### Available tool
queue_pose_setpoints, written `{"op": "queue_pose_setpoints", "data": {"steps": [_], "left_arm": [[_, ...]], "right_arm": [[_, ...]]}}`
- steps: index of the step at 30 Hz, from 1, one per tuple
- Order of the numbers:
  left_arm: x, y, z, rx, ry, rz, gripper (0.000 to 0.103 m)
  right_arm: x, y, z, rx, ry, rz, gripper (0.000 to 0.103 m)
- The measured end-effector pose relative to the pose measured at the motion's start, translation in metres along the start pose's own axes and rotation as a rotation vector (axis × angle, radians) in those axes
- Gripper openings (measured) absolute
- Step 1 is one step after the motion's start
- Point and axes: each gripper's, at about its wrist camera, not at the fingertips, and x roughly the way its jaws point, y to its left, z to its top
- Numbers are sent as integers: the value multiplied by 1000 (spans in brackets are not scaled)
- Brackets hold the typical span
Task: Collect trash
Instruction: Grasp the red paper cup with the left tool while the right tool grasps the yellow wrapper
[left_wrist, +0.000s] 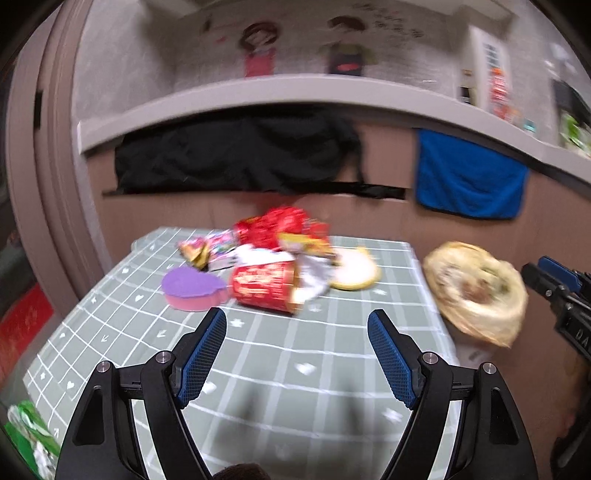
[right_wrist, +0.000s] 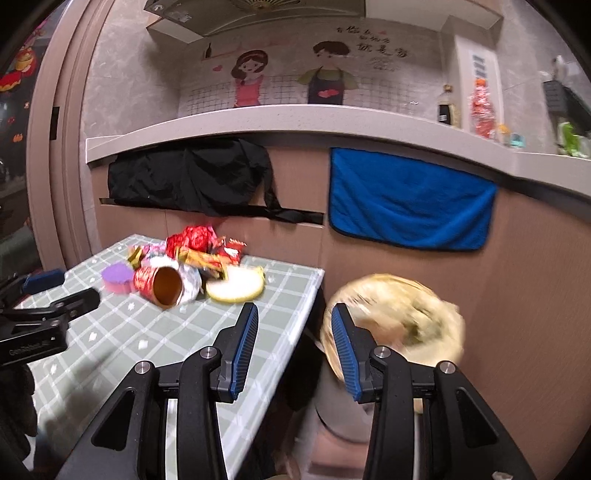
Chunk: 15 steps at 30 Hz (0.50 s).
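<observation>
A pile of trash lies at the far side of the checked table (left_wrist: 280, 369): a red paper cup (left_wrist: 264, 286) on its side, crumpled red wrappers (left_wrist: 280, 225), a small colourful packet (left_wrist: 201, 249) and a round white lid with a yellow rim (left_wrist: 354, 267). My left gripper (left_wrist: 297, 325) hovers open over the table just short of the cup, with nothing between its fingers. My right gripper (right_wrist: 293, 321) is open and empty at the table's right edge. Just past it stands a bin lined with a yellowish bag (right_wrist: 406, 314). The cup (right_wrist: 164, 286) opens towards the right wrist view.
A purple and pink sponge (left_wrist: 194, 290) sits left of the cup. Behind the table is a cabinet front with a black cloth (right_wrist: 188, 177) and a blue towel (right_wrist: 410, 206) hanging under a counter. A green packet (left_wrist: 26, 432) lies low at the left.
</observation>
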Motion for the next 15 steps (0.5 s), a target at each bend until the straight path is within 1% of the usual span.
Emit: {"op": "queue_pose_setpoints", "data": {"steps": [1, 2, 4, 6, 8, 10, 11, 13, 15], "left_arm": [[9, 8, 4, -23, 14, 4, 79], [24, 20, 10, -53, 38, 13, 79], [44, 31, 17, -80, 66, 20, 79], [60, 34, 22, -93, 93, 10, 79], [79, 28, 26, -75, 122, 3, 79], [97, 15, 28, -36, 140, 35, 79], [104, 9, 28, -23, 154, 58, 77], [122, 1, 27, 0, 182, 90, 60], [135, -3, 25, 2, 200, 92, 60]], "right_arm": [[19, 2, 8, 19, 7, 21, 39], [28, 1, 11, 32, 12, 33, 39], [61, 5, 23, 71, 41, 72, 39], [86, 9, 28, 83, 62, 87, 39], [103, 11, 28, 94, 83, 94, 39], [123, 14, 26, 112, 121, 109, 39], [128, 12, 24, 115, 135, 112, 39], [141, 10, 18, 135, 176, 126, 39], [146, 4, 14, 153, 196, 121, 39]]}}
